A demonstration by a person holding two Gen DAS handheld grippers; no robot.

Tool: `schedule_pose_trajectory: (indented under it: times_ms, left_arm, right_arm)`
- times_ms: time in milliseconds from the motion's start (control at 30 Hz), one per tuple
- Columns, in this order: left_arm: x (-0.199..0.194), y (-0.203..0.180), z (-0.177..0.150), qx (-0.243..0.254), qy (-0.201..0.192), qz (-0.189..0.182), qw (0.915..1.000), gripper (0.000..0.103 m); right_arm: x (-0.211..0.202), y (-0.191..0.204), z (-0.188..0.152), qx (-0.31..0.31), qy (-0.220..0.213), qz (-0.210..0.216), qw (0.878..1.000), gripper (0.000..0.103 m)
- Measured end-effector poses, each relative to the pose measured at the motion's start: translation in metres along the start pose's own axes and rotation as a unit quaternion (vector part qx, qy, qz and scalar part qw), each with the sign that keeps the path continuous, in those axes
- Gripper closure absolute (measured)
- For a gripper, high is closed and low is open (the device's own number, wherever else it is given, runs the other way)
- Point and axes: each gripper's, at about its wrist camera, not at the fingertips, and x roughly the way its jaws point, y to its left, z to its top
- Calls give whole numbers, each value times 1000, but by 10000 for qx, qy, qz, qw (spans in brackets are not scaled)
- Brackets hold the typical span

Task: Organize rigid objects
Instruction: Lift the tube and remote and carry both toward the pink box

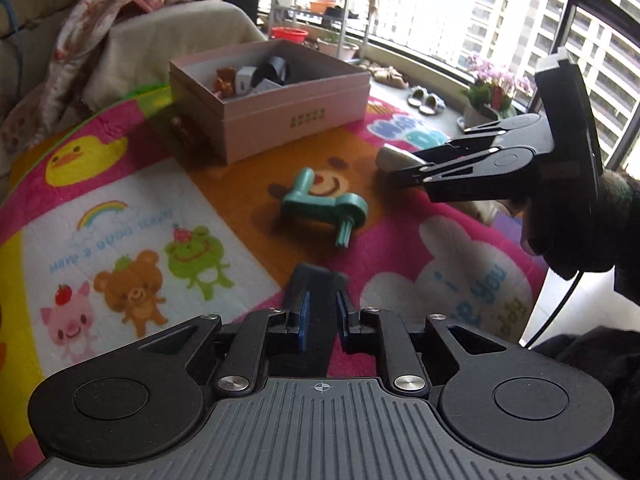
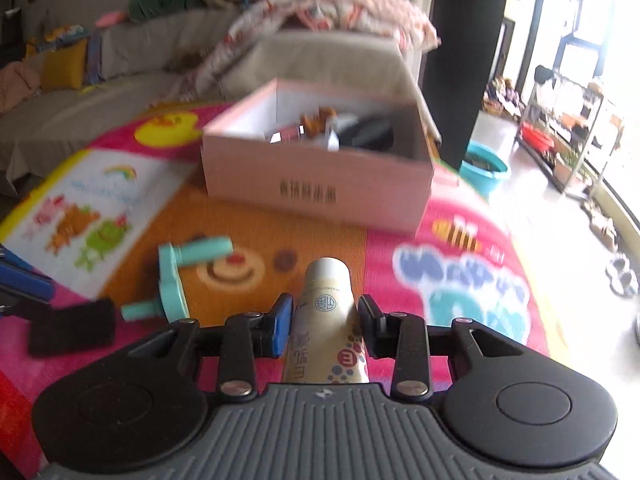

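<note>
On the cartoon mat (image 1: 120,208), the left gripper (image 1: 318,312) clamps a dark block (image 1: 316,280); the right gripper (image 2: 324,320) clamps a cream tube (image 2: 326,280) near the pink box (image 2: 320,188).

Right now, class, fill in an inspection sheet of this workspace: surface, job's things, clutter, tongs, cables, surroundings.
Surface: cartoon play mat, colourful, flat.
Job's things: pink box open, several items inside; teal plastic part lying on the mat; cream tube; flat black item.
Clutter: patterned blanket heaped behind the box.
Tongs: left tongs shut on the flat black item; right tongs shut on the cream tube.
Cables: black cable under the right tongs.
Surroundings: sofa, shelf rack, window.
</note>
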Motion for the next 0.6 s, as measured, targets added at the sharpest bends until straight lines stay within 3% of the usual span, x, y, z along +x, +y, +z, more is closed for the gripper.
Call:
schedule_pose_trajectory:
  times_ms: [33,100,133,167,233,300,400,500,600]
  left_arm:
    - [4,-4,-2,88,88,54,9999,86]
    - [11,-10,-6,292,118,180,9993,84]
    - [12,-13,-7,383,117,215,9990,84]
    - [12,-16,-6,438,110,230,9987,83]
    - [15,-18,-4,428,120,121,9989,79]
    - [16,-20,-5,442,108,14,9990,66]
    - [17,-22,-4,429,100,-173,9989,53]
    - [17,-20,-2,337,50,-140,9993,54]
    - [15,-13,1,279,-67,398,9988,57]
  right_arm:
    - [4,0,-5,48,63,-7,10000,67]
    - [5,0,-11,164,-61,-17,9998,52]
    - [6,0,-12,166,-34,-32,9999,32]
    - [6,-1,-13,211,-38,-60,9998,19]
    - [8,-5,-17,393,-16,-49,9992,16]
    - [8,-7,-22,543,-100,-14,9985,14]
    - [8,-8,-21,560,-114,-22,9984,13]
    - [8,-8,-22,593,-114,-52,9982,11]
    - [8,-9,-22,601,-109,-21,9981,9]
